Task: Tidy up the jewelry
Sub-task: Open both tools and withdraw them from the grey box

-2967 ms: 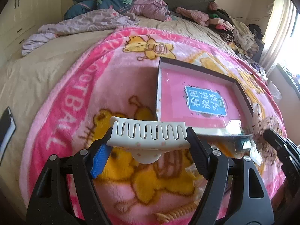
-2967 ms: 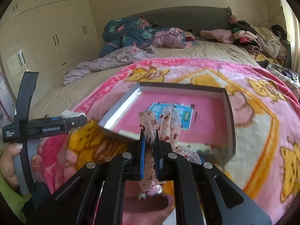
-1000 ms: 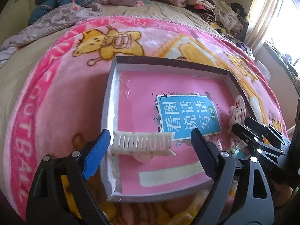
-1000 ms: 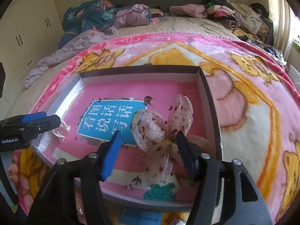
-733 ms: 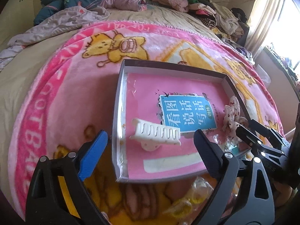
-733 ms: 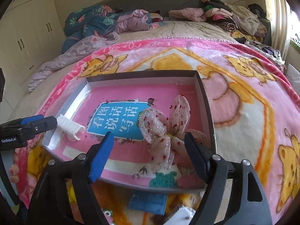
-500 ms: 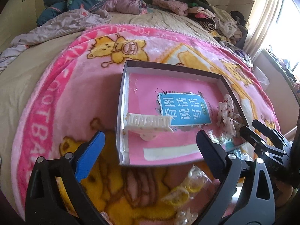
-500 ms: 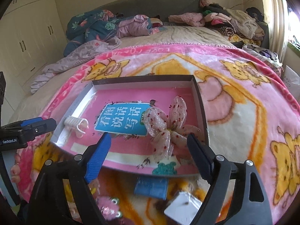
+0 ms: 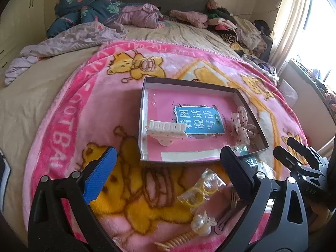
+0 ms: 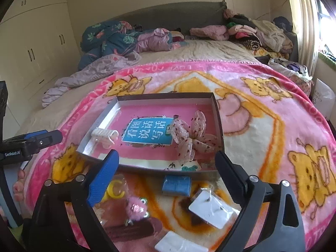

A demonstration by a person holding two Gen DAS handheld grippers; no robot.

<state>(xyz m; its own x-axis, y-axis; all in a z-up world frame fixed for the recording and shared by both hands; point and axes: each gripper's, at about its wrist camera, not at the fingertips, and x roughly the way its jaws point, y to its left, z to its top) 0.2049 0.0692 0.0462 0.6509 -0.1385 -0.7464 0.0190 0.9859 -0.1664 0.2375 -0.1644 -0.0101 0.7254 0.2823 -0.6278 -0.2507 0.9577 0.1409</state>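
Note:
A shallow box [image 9: 143,113] [image 10: 218,117] with a pink floor and blue label lies on the pink blanket. A white claw hair clip [image 9: 166,130] [image 10: 104,137] rests at its left edge. A sheer spotted bow [image 9: 241,126] [image 10: 190,137] lies at its right side. My left gripper [image 9: 168,172] is open and empty, just short of the box's near wall. My right gripper [image 10: 166,173] is open and empty, also before the near wall. Loose items lie in front: yellow rings in a bag [image 9: 199,191], a pearl piece [image 9: 202,223], a pink fluffy clip [image 10: 136,206], a blue pouch [image 10: 176,185], white cards [image 10: 212,209].
The blanket [image 9: 84,109] covers a bed with piled clothes [image 10: 247,31] and bedding [image 10: 109,40] at the far end. Wardrobes [image 10: 31,48] stand at the left, a curtain and window [image 9: 294,21] at the right. A brown hair clip [image 10: 128,231] lies near the front edge.
Both grippers let go of the claw clip and the bow inside the box, opened wide and drew back toward the blanket's near side. The loose items came into view.

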